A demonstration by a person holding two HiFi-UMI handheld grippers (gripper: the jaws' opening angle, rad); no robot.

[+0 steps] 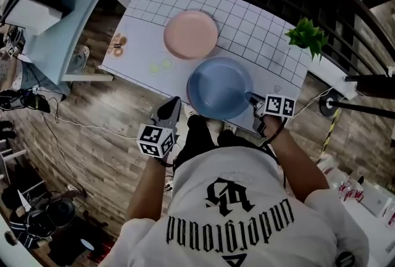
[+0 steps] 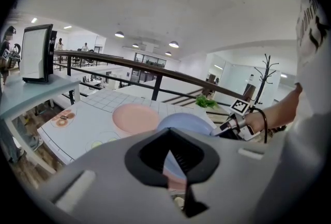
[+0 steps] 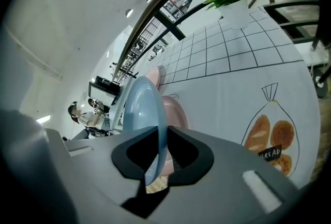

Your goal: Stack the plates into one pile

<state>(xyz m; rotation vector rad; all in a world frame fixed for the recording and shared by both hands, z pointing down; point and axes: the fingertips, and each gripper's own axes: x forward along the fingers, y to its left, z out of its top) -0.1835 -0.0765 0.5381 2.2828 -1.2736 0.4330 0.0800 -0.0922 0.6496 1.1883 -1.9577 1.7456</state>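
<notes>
— Where did we have the blue plate [image 1: 216,87]?
— Over the near edge of the tabletop [image 1: 259,44], towards its right end. Our right claw [image 1: 252,99] had closed on its right rim, the thin edge pinched between the pads.
— Was it resting on anything?
— We couldn't tell. In the right gripper view we saw a near pink plate [image 3: 177,114] lying just behind and under the blue one. We couldn't make out whether the two touched. From above, the blue plate covered it completely.
— And the far pink plate [image 1: 191,34]?
— It lay flat by itself around the middle of the tabletop, just beyond the blue plate.
— What about our left claw [image 1: 171,105]?
— Its jaws stood a little apart with nothing between them. It hung at the near edge, just left of the blue plate and not touching it.
— Anything else up there?
— A potted plant [image 1: 307,34] stood near the far right corner, well apart from the plates.
</notes>
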